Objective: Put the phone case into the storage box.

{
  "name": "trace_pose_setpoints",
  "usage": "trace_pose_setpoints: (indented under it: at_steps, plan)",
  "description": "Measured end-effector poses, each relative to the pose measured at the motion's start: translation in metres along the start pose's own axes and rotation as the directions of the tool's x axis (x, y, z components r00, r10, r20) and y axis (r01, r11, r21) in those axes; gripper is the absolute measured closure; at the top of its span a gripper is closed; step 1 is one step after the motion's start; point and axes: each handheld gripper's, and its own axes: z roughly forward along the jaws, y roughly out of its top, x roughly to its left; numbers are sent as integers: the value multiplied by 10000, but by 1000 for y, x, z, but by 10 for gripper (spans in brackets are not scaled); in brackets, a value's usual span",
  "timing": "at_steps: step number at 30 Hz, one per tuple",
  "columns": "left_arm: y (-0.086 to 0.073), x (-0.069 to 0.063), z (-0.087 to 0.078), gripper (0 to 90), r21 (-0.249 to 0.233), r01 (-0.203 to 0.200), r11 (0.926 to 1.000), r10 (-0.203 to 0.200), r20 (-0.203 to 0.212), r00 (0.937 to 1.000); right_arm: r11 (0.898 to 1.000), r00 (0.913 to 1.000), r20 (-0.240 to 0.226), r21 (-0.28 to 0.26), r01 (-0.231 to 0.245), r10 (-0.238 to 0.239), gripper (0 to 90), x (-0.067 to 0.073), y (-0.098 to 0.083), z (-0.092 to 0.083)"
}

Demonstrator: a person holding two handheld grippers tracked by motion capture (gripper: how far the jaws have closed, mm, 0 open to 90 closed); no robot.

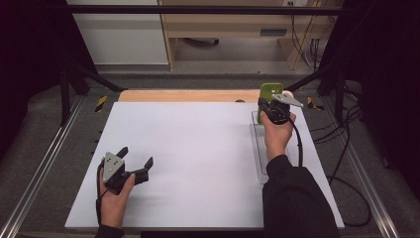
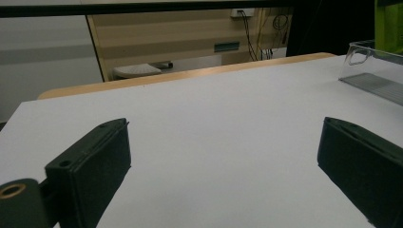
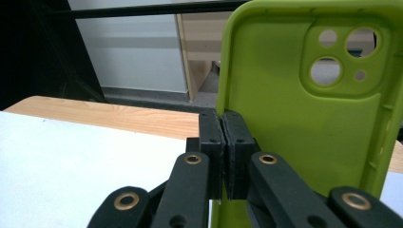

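A lime-green phone case (image 3: 304, 118) stands upright in the right gripper view, its inner side facing the camera and its camera cut-outs at the top right. My right gripper (image 3: 222, 142) is shut on the case's left edge. From above, the same green case (image 1: 270, 93) is held over the far end of a clear plastic tray (image 1: 258, 148) at the table's right, with my right gripper (image 1: 266, 108) just below it. My left gripper (image 1: 134, 157) rests near the table's front left, jaws wide apart and nothing between them. In its own view the left gripper (image 2: 223, 142) looks across bare white table.
The white table top (image 1: 198, 158) has a wooden strip (image 1: 188, 95) along its far edge. The clear tray (image 2: 375, 71) appears at the right of the left gripper view. Black frame bars and cables lie to the right of the table.
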Motion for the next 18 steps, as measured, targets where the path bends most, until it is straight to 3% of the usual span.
trace_pose_setpoints:
  at_steps: [18]
  plan:
    - [0,-2,0,30,-10,-53,10000,53,77,10000,9996,9999,124,271,-80,76,883,-3,-11,7]
